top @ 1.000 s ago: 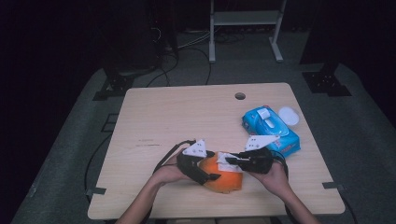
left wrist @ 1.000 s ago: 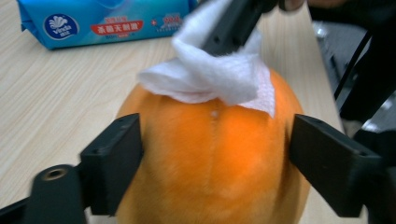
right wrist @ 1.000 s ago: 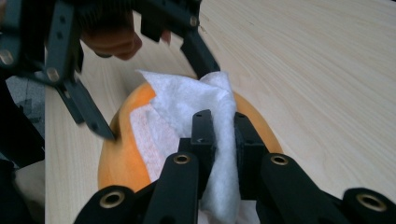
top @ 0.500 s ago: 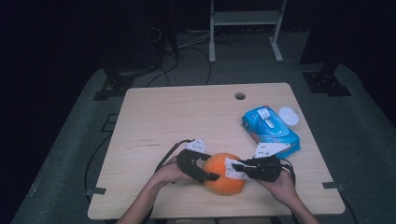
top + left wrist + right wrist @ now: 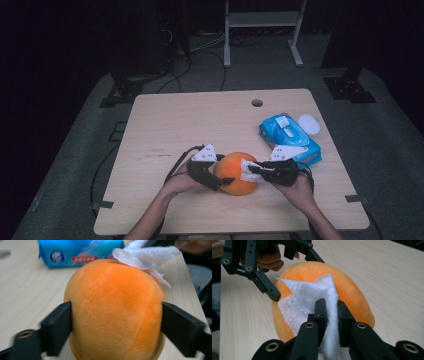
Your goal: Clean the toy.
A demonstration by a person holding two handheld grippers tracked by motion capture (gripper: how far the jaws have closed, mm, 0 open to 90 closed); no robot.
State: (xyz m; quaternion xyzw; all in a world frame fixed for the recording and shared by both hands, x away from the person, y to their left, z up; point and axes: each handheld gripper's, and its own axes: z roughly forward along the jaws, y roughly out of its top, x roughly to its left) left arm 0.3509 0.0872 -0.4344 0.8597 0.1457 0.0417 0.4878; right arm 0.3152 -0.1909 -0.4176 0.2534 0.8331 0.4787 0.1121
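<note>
Wiping under way near the table's front edge: left gripper, jaws just widened, clamps the orange plush; right gripper pinches a white wipe against it. Most fabric probably still unwiped.

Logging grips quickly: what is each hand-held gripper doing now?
Left hand-held gripper: closed on the orange plush ball.
Right hand-held gripper: closed on a white wipe.

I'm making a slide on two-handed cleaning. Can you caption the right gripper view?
Right hand-held gripper presses a white wipe onto an orange plush ball steadied by the left hand-held gripper.
</note>
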